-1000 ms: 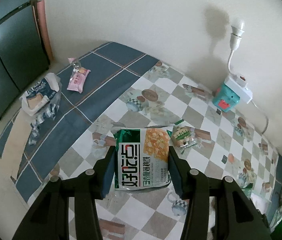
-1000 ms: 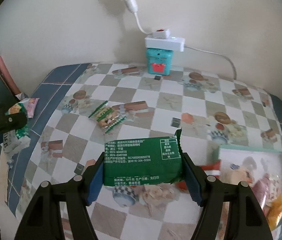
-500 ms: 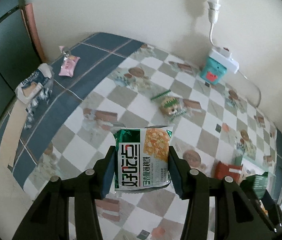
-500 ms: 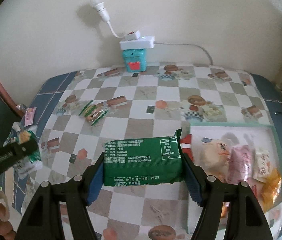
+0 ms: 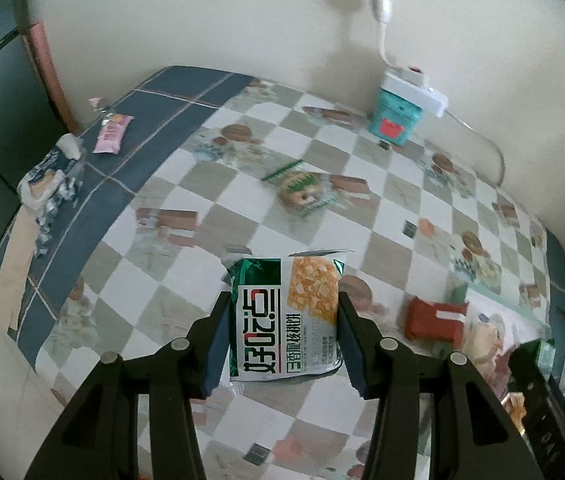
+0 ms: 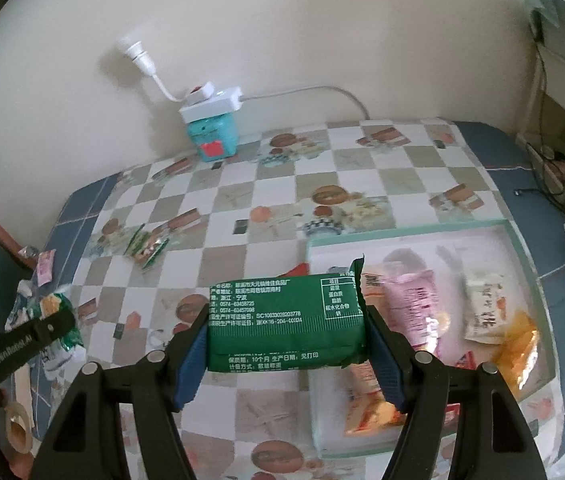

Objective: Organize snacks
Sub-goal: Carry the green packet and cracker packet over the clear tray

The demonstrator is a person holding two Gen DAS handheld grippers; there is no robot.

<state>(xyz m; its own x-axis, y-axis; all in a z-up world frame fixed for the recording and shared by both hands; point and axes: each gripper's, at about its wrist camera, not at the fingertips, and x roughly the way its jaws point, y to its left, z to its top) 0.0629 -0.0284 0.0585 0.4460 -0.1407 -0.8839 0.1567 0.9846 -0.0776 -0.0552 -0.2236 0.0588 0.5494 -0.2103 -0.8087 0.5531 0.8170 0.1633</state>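
My left gripper [image 5: 282, 336] is shut on a green and white snack packet with orange crackers printed on it [image 5: 286, 320], held above the checkered table. My right gripper [image 6: 286, 344] is shut on a dark green snack packet [image 6: 286, 324], back label up, held over the left edge of a white tray with a pale green rim [image 6: 402, 229]. The tray holds several snack packets, one pink [image 6: 410, 300], one orange [image 6: 518, 340]. A small clear packet with green edges [image 5: 302, 192] lies on the table; it also shows in the right wrist view [image 6: 146, 246]. The left gripper and its packet show at the right wrist view's left edge [image 6: 42, 320].
A teal box with a white power strip on top [image 6: 212, 136] stands against the back wall. A pink packet [image 5: 111, 134] and a crumpled bag [image 5: 50, 176] lie on the blue cloth at the table's left end. A red packet [image 5: 434, 318] lies by the tray.
Both grippers have moved right along the table with their packets. The tray has come fully into the right wrist view and the red packet into the left one.
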